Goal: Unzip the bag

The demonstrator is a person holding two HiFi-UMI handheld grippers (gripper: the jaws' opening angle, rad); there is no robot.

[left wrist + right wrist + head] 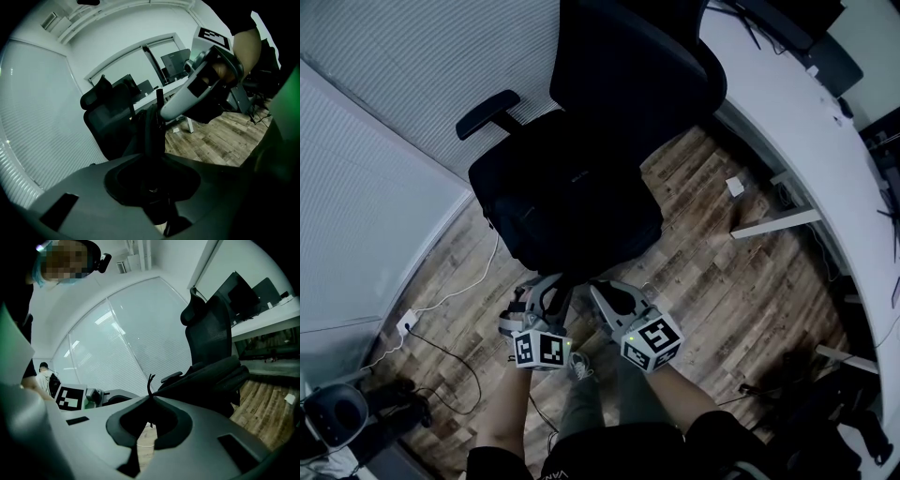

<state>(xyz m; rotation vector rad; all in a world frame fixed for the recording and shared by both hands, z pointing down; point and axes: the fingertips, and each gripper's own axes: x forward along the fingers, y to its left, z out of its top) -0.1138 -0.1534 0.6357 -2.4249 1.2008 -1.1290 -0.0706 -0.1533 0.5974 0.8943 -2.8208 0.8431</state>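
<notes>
A black bag (572, 197) lies on the seat of a black office chair (628, 56). Both grippers are at the bag's near edge, side by side. In the left gripper view, my left gripper (152, 157) is shut on a thick black strap (151, 131) of the bag, which rises from between its jaws. The right gripper (197, 89) shows just beyond it. In the right gripper view, my right gripper (151, 398) is shut on a thin black zipper pull cord (150, 383), with the bag (206, 376) behind. From the head view, the left gripper (551, 286) and the right gripper (598, 291) both touch the bag's edge.
A white curved desk (806, 122) runs along the right. A small white box (734, 186) lies on the wooden floor. Cables (450, 347) and a power strip (406, 322) lie at the left, beside a wall of blinds (375, 187). A person (44, 373) sits far off.
</notes>
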